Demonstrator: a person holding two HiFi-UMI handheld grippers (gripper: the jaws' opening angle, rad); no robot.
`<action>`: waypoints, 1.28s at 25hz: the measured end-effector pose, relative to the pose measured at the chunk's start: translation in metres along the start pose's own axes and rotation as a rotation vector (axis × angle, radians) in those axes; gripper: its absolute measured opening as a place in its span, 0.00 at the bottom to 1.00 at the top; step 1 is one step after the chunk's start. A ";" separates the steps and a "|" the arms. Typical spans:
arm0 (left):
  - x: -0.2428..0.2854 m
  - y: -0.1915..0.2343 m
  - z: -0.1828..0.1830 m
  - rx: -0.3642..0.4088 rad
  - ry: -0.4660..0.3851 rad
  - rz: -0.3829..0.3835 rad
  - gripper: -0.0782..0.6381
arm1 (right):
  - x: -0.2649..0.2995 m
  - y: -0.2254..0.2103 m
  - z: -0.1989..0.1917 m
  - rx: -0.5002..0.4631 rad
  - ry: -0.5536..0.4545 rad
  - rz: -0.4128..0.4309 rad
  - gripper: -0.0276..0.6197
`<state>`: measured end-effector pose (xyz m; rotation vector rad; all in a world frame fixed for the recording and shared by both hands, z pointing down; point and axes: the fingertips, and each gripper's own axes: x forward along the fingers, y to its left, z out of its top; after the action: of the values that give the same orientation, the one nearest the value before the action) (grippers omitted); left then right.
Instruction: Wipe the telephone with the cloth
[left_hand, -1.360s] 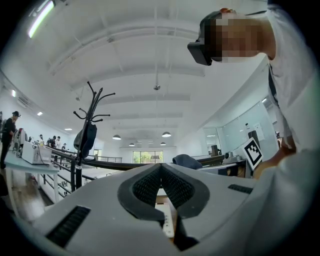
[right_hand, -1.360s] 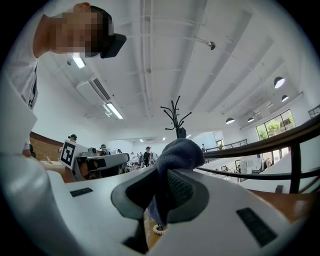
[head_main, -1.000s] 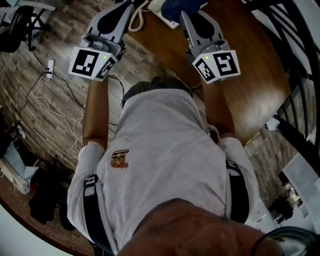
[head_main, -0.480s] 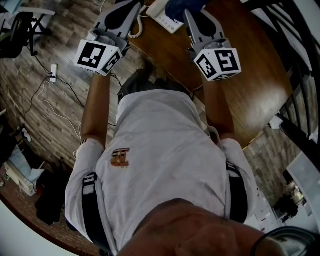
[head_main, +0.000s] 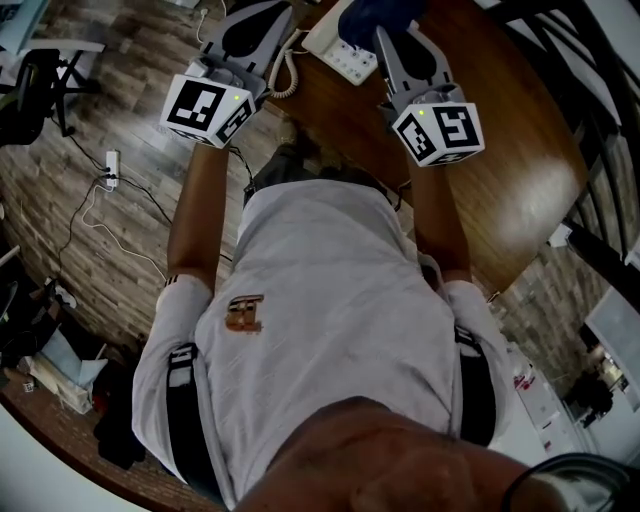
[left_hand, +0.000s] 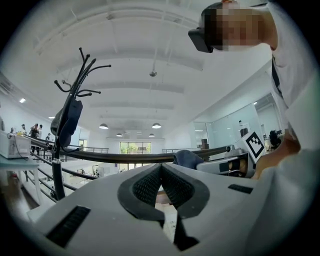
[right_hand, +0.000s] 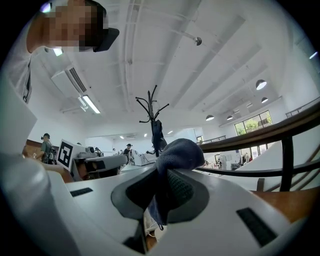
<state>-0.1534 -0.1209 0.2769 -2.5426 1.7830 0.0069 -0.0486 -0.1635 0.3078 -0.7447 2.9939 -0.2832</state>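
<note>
At the top of the head view a white telephone (head_main: 342, 52) lies on the brown wooden table (head_main: 480, 190), its coiled cord (head_main: 286, 72) hanging off the left side. My right gripper (head_main: 392, 35) is over the telephone and shut on a dark blue cloth (head_main: 368, 14). In the right gripper view the cloth (right_hand: 176, 149) bulges out between the closed jaws of the right gripper (right_hand: 161, 172). My left gripper (head_main: 255, 20) hovers just left of the telephone near the cord. The left gripper view shows the left gripper (left_hand: 160, 167) shut with nothing in it.
The table edge runs diagonally under my arms, with wood plank floor (head_main: 90, 200) to the left. Cables and a power strip (head_main: 110, 165) lie on the floor. A dark railing (head_main: 590, 80) curves past the table's right side. A coat stand (left_hand: 70, 115) rises behind it.
In the head view both grippers and the telephone sit lower in the picture, so more of the telephone shows. The right gripper still holds the cloth and the left stays shut.
</note>
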 end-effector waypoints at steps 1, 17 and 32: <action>0.001 0.008 -0.003 -0.005 0.005 -0.009 0.13 | 0.007 0.000 -0.001 -0.002 0.001 -0.012 0.14; 0.065 0.076 -0.089 -0.165 0.239 -0.301 0.18 | 0.090 -0.039 -0.043 0.080 0.109 -0.258 0.14; 0.108 0.055 -0.185 -0.252 0.619 -0.419 0.25 | 0.104 -0.094 -0.093 0.265 0.293 -0.252 0.14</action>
<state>-0.1710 -0.2467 0.4575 -3.3163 1.3940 -0.6735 -0.1055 -0.2781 0.4165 -1.1351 3.0238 -0.8500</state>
